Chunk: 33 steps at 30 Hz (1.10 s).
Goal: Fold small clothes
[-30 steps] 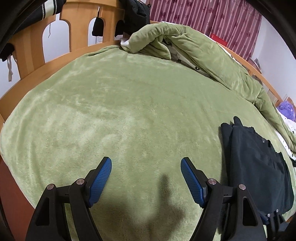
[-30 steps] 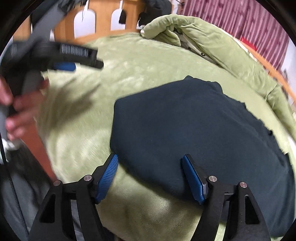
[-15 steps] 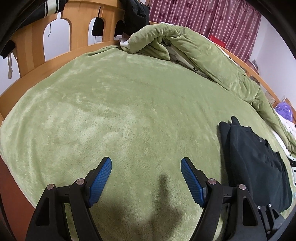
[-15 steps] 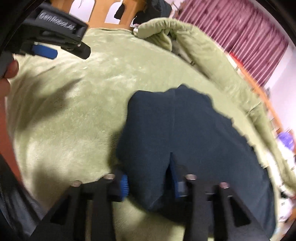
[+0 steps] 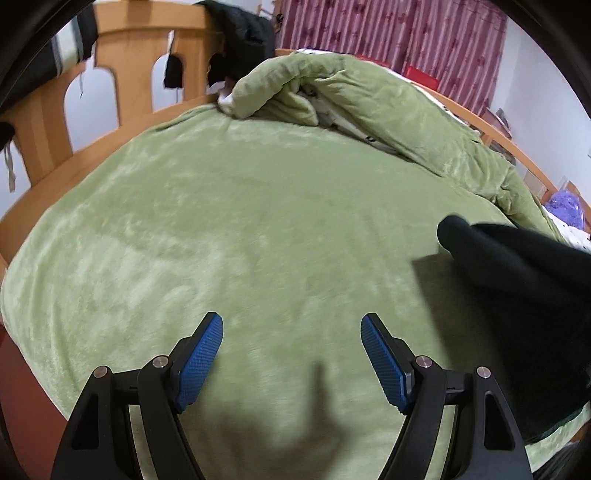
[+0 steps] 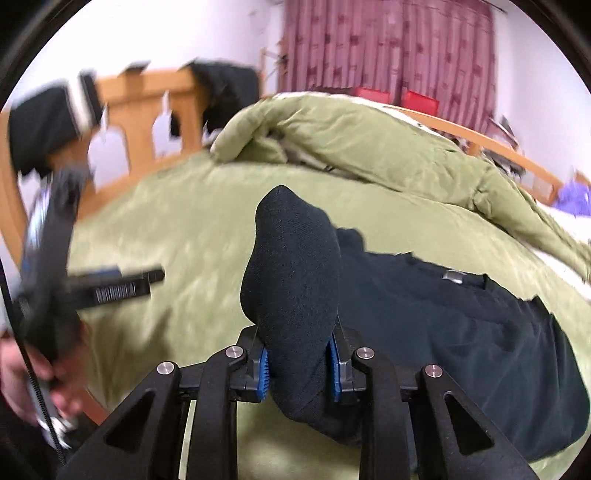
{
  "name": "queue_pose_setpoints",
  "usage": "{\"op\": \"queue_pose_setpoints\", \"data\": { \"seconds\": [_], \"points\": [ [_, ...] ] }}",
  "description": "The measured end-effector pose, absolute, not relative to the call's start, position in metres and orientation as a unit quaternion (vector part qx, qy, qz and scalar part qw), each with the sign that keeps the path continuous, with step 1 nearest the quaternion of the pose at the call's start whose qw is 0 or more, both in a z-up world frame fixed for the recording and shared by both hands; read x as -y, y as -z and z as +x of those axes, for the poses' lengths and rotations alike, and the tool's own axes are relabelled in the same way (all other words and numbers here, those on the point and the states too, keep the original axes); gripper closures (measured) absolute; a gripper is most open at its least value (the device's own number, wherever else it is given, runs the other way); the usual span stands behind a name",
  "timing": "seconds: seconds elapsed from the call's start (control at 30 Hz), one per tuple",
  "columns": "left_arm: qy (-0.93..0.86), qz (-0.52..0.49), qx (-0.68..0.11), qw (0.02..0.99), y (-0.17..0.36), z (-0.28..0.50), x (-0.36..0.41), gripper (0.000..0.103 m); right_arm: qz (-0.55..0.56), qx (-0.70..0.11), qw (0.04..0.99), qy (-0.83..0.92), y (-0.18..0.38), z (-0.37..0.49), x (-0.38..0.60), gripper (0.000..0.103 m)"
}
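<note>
Now we have our right gripper (image 6: 298, 363) clamped on a bunched fold of the black garment (image 6: 461, 339), its blue pads pinching the cloth at the lower middle of the right wrist view; the pinched part stands up above the fingers while the rest lies across the green blanket (image 6: 177, 229) toward the lower right. Our left gripper (image 5: 291, 356) hangs over bare blanket (image 5: 236, 229) with its jaws wide apart and nothing between them; the garment (image 5: 517, 295) shows at the right edge of that view, well off from its fingers. A wooden headboard (image 5: 122, 74) sits upper left, maroon curtains (image 5: 388, 33) along the top.
</note>
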<state>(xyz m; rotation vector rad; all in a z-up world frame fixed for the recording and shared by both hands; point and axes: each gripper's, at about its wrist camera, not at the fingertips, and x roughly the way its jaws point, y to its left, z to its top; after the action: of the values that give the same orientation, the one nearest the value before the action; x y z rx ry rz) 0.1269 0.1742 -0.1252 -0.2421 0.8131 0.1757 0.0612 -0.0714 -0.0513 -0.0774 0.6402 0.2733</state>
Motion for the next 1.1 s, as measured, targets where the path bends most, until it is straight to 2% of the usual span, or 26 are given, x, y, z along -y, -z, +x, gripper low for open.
{"op": "queue_pose_setpoints", "data": {
  "seconds": [0.17, 0.33, 0.47, 0.6, 0.7, 0.83, 0.97, 1.1],
  "points": [
    [-0.063, -0.090, -0.382, 0.918, 0.102, 0.134, -0.131, 0.027, 0.049, -0.281, 0.954, -0.093, 0.017, 0.066, 0.154, 0.081],
    [-0.030, -0.064, -0.370, 0.926, 0.084, 0.142, -0.075, 0.027, 0.117, -0.270, 0.955, -0.029, 0.009, 0.058, 0.264, 0.082],
    [0.004, -0.042, -0.374, 0.927, 0.081, 0.151, -0.030, 0.027, 0.129, -0.277, 0.951, 0.040, 0.027, 0.041, 0.345, 0.082],
    [0.037, -0.015, -0.389, 0.921, 0.084, 0.160, 0.021, 0.027, 0.146, -0.334, 0.926, 0.102, 0.073, 0.028, 0.417, 0.081],
    [0.060, 0.005, -0.389, 0.919, 0.081, 0.159, 0.052, 0.027, 0.206, -0.410, 0.885, 0.082, 0.119, 0.030, 0.455, 0.074],
    [0.090, 0.028, -0.389, 0.916, 0.079, 0.153, 0.093, 0.027, 0.205, -0.403, 0.888, 0.088, 0.115, 0.017, 0.473, 0.055],
    [0.114, 0.027, -0.397, 0.910, 0.084, 0.152, 0.123, 0.027, 0.164, -0.364, 0.912, 0.095, 0.086, 0.006, 0.479, 0.053],
    [0.126, 0.014, -0.412, 0.902, 0.091, 0.161, 0.143, 0.027, 0.110, -0.365, 0.921, 0.075, 0.076, 0.030, 0.479, 0.053]
  ]
}}
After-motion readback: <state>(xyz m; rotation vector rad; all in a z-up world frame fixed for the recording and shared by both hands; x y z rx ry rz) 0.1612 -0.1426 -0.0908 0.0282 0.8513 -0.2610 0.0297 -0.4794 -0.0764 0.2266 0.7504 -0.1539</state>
